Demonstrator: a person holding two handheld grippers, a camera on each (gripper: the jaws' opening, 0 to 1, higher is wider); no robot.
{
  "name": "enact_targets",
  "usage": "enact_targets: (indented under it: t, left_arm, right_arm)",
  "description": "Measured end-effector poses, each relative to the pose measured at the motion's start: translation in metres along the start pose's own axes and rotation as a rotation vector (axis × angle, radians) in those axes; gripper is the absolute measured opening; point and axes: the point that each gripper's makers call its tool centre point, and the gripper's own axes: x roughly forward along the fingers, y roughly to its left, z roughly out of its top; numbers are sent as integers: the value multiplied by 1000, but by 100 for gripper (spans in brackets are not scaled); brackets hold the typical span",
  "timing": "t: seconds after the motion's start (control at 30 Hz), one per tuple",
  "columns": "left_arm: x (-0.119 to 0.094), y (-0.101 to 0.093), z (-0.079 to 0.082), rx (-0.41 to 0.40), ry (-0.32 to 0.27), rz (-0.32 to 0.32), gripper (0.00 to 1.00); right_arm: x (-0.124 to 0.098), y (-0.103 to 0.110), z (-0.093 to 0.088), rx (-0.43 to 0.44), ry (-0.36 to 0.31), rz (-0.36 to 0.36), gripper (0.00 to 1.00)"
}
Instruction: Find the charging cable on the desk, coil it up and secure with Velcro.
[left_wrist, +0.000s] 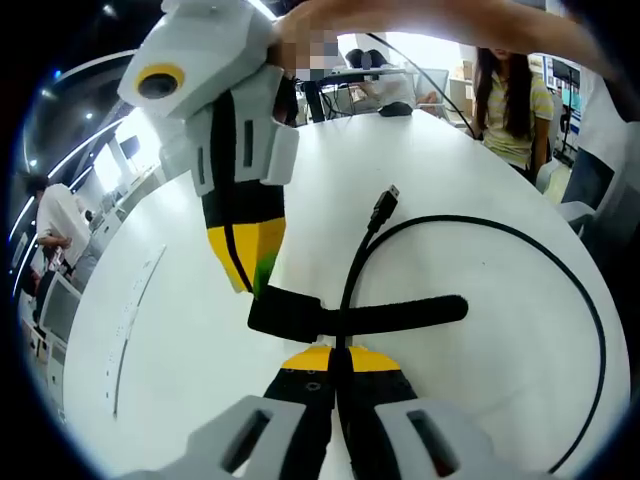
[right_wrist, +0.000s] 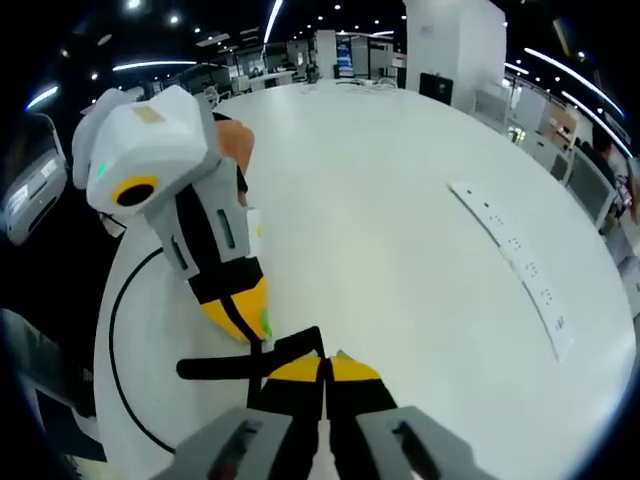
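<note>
- My left gripper (left_wrist: 338, 352), jaws pressed together, pinches the cable (left_wrist: 590, 310) where the strap (left_wrist: 400, 314) crosses it on the white table (left_wrist: 470, 170).
- My right gripper (right_wrist: 322, 362), jaws likewise together, nips the strap's broad end.
- To do well: I keep both pinches firm, wrapping the strap snugly around the doubled cable near its plug (left_wrist: 384, 207).

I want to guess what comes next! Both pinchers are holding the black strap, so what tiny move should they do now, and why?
Probably the right gripper should fold the Velcro strap over the cable. The strap lies flat and open across the cable, while the left gripper pins it.
</note>
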Motion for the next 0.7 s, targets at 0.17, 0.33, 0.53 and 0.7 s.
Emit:
enact_targets:
  t: [0.17, 0.33, 0.53, 0.7]
  left_arm:
    - [0, 0, 0, -1, 1, 1, 4]
    - [-1, 0, 0, -2, -1, 0, 4]
    - [-1, 0, 0, -2, -3, 0, 4]
    - [-1, 0, 0, 1, -1, 2, 4]
  right_arm:
    - [-5, 4, 2, 1, -16, 6, 3]
    - [-7, 5, 4, 7, -20, 24, 3]
    - [-8, 14, 5, 1, -17, 49, 3]
    - [-6, 15, 4, -17, -7, 39, 3]
